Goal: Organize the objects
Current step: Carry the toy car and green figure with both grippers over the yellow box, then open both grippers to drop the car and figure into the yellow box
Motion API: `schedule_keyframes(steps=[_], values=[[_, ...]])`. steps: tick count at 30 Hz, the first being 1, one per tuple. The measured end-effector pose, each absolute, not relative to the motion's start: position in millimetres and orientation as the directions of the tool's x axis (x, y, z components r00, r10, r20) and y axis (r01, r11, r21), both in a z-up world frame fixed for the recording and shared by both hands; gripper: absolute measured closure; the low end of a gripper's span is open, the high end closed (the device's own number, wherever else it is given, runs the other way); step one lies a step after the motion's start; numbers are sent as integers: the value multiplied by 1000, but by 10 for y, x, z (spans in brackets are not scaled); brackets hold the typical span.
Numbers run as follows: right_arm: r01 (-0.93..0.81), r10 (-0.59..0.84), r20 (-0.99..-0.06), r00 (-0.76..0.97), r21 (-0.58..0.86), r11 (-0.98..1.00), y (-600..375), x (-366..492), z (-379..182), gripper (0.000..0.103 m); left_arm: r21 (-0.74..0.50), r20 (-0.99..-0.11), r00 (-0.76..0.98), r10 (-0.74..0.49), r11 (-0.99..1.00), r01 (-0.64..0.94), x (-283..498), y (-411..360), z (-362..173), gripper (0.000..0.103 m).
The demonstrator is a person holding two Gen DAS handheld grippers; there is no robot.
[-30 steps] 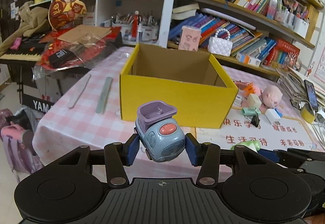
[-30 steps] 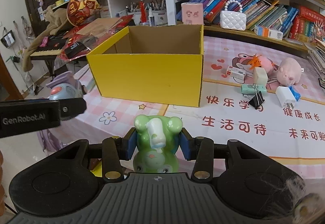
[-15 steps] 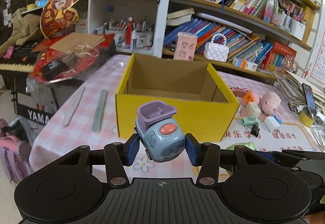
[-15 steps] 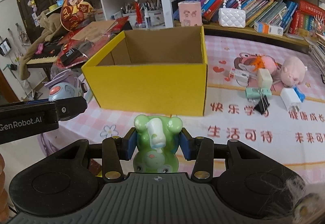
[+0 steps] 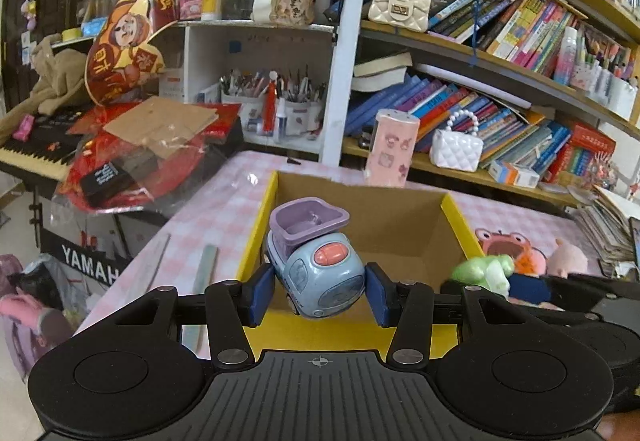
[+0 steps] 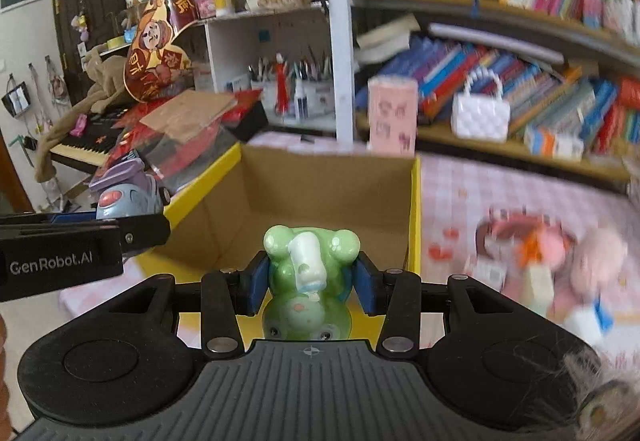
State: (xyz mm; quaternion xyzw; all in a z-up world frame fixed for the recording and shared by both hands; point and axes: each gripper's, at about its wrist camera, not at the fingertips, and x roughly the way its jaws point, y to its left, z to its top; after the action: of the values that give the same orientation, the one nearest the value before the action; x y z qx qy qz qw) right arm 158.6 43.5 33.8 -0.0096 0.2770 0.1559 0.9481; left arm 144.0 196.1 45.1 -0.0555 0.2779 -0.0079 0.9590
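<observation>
Left tool [image 5: 319, 291] clamping blue toy truck [image 5: 316, 273], right tool [image 6: 310, 279] clamping green toy [image 6: 310, 273], both over yellow box [image 6: 414, 209].

Crowded wooden bookshelves [image 5: 500, 69] rise behind a pink checked table [image 5: 224, 209], beside a keyboard piano [image 5: 36, 149].

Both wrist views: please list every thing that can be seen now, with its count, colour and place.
Open cardboard box: 1, yellow outside, brown inside, on the pink checked tablecloth.
Blue toy truck with purple bed: 1, held over the box.
Green frog-shaped toy: 1, held at the box's near edge.
Flat grey-green sticks: 2, left of the box.
Pink plush pig: 1, right of the box.
White quilted handbag: 1, lower shelf.
Pink printed canister: 1, behind the box.
Left tool: shut on the truck.
Right tool: shut on the frog.
</observation>
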Motion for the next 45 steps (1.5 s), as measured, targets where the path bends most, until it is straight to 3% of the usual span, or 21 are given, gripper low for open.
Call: schedule_keyframes(steps=[11, 16, 20, 29, 32, 34, 36, 45], values=[[-447, 351, -581, 735, -25, 894, 644, 2219, -16, 61, -38, -627, 779, 13, 998, -48, 2087, 1823, 78, 55], [-439, 370, -630, 682, 51, 897, 549, 2479, -74, 61, -66, -650, 760, 13, 995, -73, 2234, 1864, 33, 56], [-464, 327, -647, 689, -48, 884, 591, 2634, -146, 60, -31, -683, 730, 32, 997, -73, 2355, 1833, -64, 60], [-580, 363, -671, 646, -124, 805, 572, 2794, -202, 60, 12, -694, 718, 52, 998, -61, 2409, 1723, -135, 60], [-575, 363, -675, 642, -111, 810, 548, 2822, -192, 56, 10, -687, 724, 61, 997, -75, 2417, 1723, -113, 59], [-548, 349, -662, 664, -113, 829, 527, 2820, -177, 45, 1, -677, 733, 63, 996, -85, 2383, 1754, -76, 54], [-511, 332, -637, 696, -114, 852, 480, 2797, -139, 31, -21, -654, 754, 55, 996, -91, 2326, 1797, -16, 36], [-409, 344, -516, 785, -15, 912, 198, 2399, 151, 29, -98, -513, 858, 20, 992, -81, 1870, 1861, 327, 22]])
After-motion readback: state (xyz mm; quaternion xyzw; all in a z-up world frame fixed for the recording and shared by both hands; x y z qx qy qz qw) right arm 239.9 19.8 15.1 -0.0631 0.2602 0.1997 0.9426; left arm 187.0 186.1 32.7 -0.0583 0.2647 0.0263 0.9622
